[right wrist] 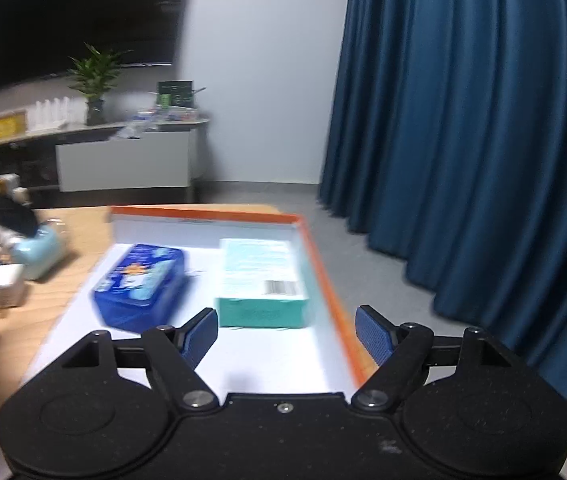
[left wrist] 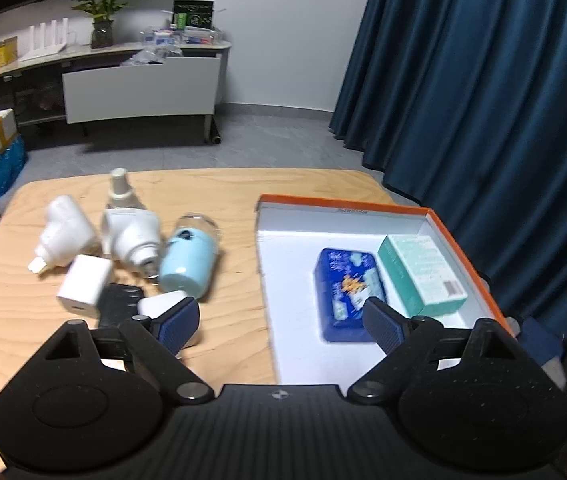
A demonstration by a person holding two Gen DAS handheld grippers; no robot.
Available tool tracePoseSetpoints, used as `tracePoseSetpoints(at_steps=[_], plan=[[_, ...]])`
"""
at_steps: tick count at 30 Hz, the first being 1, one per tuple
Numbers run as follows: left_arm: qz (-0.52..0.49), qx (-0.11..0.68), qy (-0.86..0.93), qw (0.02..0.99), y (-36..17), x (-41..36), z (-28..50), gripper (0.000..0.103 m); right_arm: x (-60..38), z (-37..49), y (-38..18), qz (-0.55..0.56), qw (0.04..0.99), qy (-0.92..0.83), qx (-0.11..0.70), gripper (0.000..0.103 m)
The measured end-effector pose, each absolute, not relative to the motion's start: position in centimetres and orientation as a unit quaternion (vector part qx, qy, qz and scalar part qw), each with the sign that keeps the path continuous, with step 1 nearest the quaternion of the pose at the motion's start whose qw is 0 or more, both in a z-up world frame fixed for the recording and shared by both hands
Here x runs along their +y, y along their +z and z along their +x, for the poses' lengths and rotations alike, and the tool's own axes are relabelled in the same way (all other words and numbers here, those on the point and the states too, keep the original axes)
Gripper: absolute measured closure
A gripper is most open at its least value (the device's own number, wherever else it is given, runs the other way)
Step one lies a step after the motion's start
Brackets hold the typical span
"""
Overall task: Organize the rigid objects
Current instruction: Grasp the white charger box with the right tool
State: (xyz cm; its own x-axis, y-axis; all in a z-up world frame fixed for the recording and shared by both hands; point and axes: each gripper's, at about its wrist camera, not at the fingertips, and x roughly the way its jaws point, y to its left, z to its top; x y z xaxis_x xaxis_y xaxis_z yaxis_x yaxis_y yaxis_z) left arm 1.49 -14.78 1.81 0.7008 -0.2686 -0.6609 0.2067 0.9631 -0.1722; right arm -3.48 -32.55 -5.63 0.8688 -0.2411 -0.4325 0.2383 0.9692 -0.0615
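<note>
From the left wrist, the left gripper (left wrist: pixel 279 320) hangs spread and empty over the table (left wrist: pixel 219 188), between the loose pile and the orange-rimmed box (left wrist: pixel 459 240). The box already holds two things, a blue tin (left wrist: pixel 349 280) and a teal carton (left wrist: pixel 419 272), likely sorted there. About six items wait outside, including a light-blue bottle (left wrist: pixel 187 264).

From the right wrist, the right gripper (right wrist: pixel 287 336) is likewise spread wide, pinching nothing, over the box's near end.
</note>
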Motion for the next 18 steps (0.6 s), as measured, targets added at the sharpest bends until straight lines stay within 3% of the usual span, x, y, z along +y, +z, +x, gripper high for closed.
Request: tracePoseSetpoints(at_steps=[10, 18], plan=[[-0.053, 0.363, -0.084, 0.926, 2.0, -11.4, 0.3, 0.01, -32.7, -1.8, -3.3, -0.022, 0.974, -0.097, 0.201, 0.011], [-0.058, 0.365, -0.054, 0.928, 1.6, -8.3, -1.4, 0.007, -28.0, -2.0, -0.2, 0.05, 0.972, 0.027, 0.228, 0.01]])
